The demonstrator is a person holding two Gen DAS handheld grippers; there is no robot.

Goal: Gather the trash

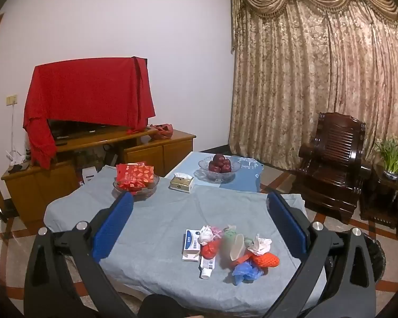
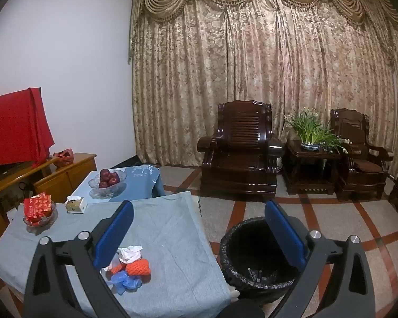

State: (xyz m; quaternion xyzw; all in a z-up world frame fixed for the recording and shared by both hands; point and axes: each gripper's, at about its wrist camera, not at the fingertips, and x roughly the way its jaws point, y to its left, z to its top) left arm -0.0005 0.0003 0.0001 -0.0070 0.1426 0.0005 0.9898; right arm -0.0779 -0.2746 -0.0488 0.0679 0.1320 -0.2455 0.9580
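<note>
Both grippers are up over the table, jaws spread wide, nothing held. The left gripper hangs above the grey cloth with the trash lying between and just past its blue pads, not touching them.

And the trash sits in 1 loose heap near the table's front edge. There's a white box on the left of it, a tube lying just in front of the box, a crumpled tissue on the right, an orange net beside that, and a blue bag at the front. A pale cup lies tipped in the middle, blurred.

Over on the right wrist view, the right gripper straddles the table edge: its left finger over the cloth, its right finger over the bin. The bin stands on the floor just beside the table, lined with a black bag, mouth open. The same tissue, net and blue bag show close to the left pad here.

Further back on the table: a bowl of red packets, a tissue box, and a glass bowl of apples.
</note>
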